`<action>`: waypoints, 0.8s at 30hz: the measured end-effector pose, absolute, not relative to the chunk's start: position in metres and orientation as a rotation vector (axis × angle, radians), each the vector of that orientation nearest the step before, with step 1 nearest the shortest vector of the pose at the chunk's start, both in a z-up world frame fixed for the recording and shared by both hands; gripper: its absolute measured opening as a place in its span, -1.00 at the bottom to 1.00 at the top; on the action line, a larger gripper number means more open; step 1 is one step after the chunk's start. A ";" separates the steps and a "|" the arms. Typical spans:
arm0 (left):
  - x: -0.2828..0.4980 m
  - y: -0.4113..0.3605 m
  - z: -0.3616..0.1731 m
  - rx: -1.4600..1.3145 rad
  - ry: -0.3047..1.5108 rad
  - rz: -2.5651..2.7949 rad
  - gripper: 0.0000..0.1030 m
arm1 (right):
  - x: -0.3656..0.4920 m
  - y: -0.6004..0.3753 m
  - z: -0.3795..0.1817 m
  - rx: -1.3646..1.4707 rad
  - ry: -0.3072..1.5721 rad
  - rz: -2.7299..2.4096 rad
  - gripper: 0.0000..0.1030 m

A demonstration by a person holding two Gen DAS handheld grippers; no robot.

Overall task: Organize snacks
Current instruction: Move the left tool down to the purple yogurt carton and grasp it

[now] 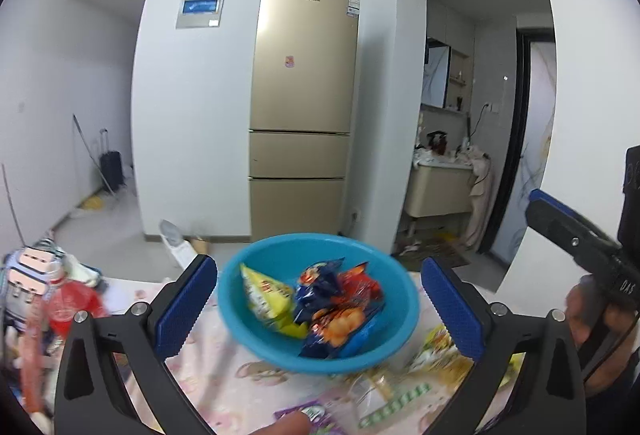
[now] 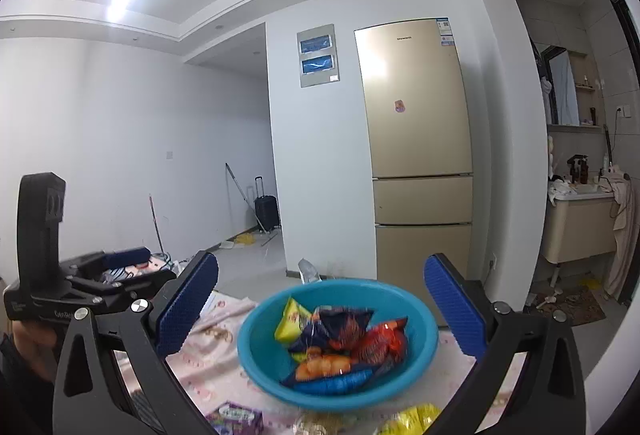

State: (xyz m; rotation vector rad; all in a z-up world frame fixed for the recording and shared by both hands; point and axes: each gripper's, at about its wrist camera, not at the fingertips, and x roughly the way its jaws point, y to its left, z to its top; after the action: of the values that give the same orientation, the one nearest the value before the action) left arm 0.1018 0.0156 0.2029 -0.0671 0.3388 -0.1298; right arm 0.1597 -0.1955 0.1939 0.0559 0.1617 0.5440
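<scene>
A blue bowl (image 1: 320, 355) stands on the pink tablecloth (image 1: 224, 391) and holds several snack packets: yellow (image 1: 266, 295), dark blue (image 1: 316, 287) and orange-red (image 1: 360, 283). It also shows in the right wrist view (image 2: 256, 347). My left gripper (image 1: 320, 311) is open and empty, its blue pads (image 1: 186, 303) on either side of the bowl in the view. My right gripper (image 2: 320, 311) is open and empty, raised in front of the bowl. More packets lie near the bowl: a yellow one (image 1: 444, 351), a green-striped one (image 1: 396, 407) and a purple one (image 2: 236, 415).
A red bottle (image 1: 66, 299) and a clutter of items stand at the table's left edge. A gold fridge (image 1: 304, 103) stands against the far wall. The right gripper (image 1: 572, 239) shows at the right of the left wrist view, the left gripper (image 2: 112, 275) at the left of the right wrist view.
</scene>
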 end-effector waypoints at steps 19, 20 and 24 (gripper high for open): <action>0.083 0.017 0.099 -0.159 0.515 -0.147 1.00 | 0.134 -0.226 0.093 0.106 0.324 0.528 1.00; 0.086 0.019 0.092 -0.167 0.532 -0.141 1.00 | 0.133 -0.225 0.090 0.113 0.325 0.538 1.00; 0.095 0.016 0.061 -0.173 0.623 -0.101 1.00 | 0.135 -0.222 0.068 0.145 0.324 0.573 0.99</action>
State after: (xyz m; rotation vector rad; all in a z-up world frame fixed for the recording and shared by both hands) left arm 0.0947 0.0159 0.0605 -0.1726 0.6231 -0.1007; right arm 0.1349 -0.2223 0.0685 0.1452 0.3241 0.5727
